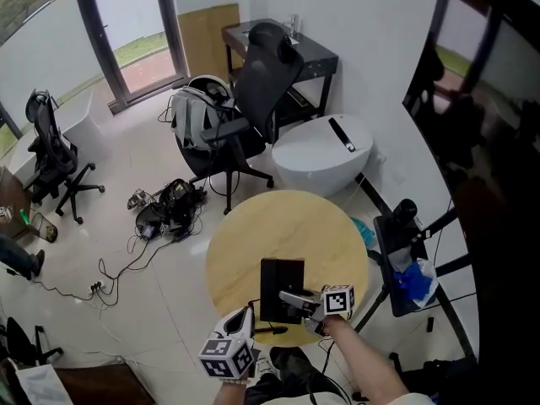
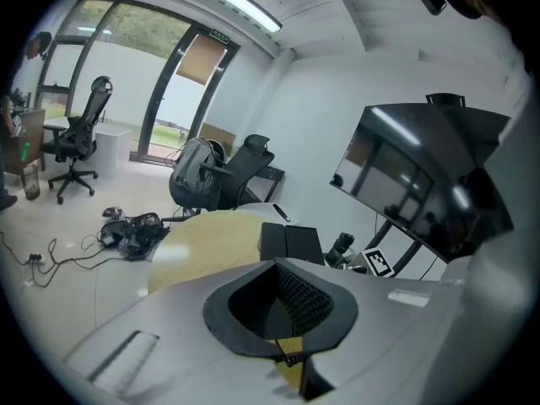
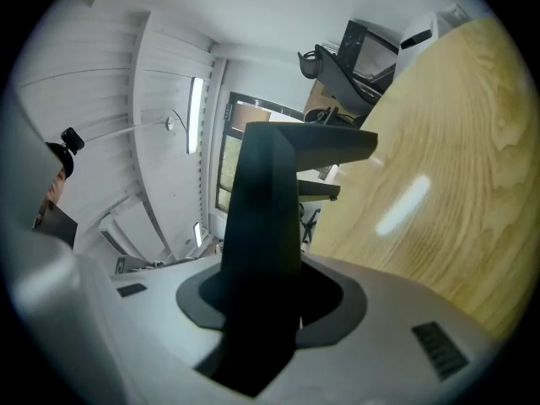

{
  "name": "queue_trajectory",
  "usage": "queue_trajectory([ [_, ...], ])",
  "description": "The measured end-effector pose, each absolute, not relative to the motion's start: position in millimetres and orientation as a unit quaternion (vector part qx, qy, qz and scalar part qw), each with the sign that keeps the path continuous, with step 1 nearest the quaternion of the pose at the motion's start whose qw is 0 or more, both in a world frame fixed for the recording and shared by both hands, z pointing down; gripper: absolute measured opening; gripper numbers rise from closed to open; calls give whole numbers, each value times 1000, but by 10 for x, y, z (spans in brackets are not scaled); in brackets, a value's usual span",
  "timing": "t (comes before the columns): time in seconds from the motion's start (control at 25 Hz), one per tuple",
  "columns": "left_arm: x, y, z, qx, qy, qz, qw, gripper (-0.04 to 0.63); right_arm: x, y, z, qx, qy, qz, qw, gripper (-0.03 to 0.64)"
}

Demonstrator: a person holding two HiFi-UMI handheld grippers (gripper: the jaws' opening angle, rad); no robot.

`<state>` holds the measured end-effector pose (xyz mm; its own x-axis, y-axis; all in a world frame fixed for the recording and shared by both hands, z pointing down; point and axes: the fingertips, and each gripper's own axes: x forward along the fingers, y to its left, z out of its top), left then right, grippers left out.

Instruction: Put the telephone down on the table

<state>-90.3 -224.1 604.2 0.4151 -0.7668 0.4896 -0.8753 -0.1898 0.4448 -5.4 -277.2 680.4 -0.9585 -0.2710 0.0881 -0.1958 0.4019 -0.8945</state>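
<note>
Telephone [image 1: 281, 287] in the grip over the table [image 1: 253, 234], not yet set down.
Right gripper [image 1: 295, 299] jaws clench it near the 6 o'clock edge; left gripper [image 1: 245, 317] jaws gape empty. Next, probably: lay it flat, release.

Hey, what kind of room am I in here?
Probably an office or meeting room: there's a black swivel chair, a big dark screen and a round wooden table.

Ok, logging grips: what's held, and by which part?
Right tongs clamp the black telephone by its right edge; left tongs hold nothing.
</note>
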Motion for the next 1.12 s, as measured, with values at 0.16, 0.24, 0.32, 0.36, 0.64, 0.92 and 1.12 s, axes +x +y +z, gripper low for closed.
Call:
queue_trajectory([
  [0.16,-731,-2328,6170,772,-520,91,354,-15,63,-2846,7062,-138,831,-539,10,166],
  [0.24,-671,-2344,6210,773,-514,95,358,-15,100,-2875,7163,-135,828,-545,6,166],
  [0.32,-646,-2359,6231,774,-512,98,361,-15,116,-2892,7228,-129,823,-553,5,166],
  [0.36,-643,-2371,6237,773,-511,98,362,-15,117,-2898,7248,-127,820,-558,4,166],
  [0.64,-681,-2441,6252,771,-512,96,366,-15,167,-2930,7464,-134,815,-563,-20,166],
  [0.92,-688,-2485,6253,771,-508,95,372,-15,177,-2895,7588,-138,820,-553,-54,167],
  [1.12,-673,-2500,6249,772,-503,94,377,-15,199,-2851,7609,-138,829,-535,-84,169],
])
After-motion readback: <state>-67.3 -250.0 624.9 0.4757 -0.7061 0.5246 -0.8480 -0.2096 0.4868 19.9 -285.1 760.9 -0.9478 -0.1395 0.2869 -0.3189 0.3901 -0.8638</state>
